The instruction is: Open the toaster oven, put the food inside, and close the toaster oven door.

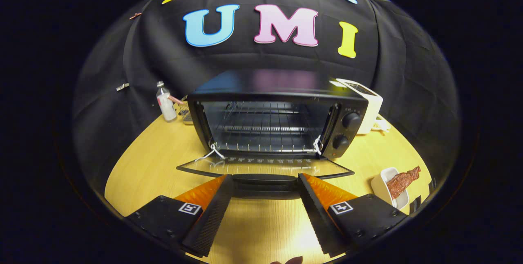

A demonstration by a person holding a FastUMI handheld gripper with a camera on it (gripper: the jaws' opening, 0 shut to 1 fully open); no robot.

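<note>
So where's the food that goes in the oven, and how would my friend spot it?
Start at the big black toaster oven on the wooden table, its door dropped open just beyond the open gripper. Look past the side with the two knobs to a small white dish by the table's edge. The food is the reddish-brown, bumpy strip sticking out of it, unlike the white toaster farther back.

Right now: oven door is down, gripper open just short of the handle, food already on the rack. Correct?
Not quite. The gripper view shows the rack bare; the food sits in its white dish beside the toaster oven. Door down, gripper open: correct.
</note>
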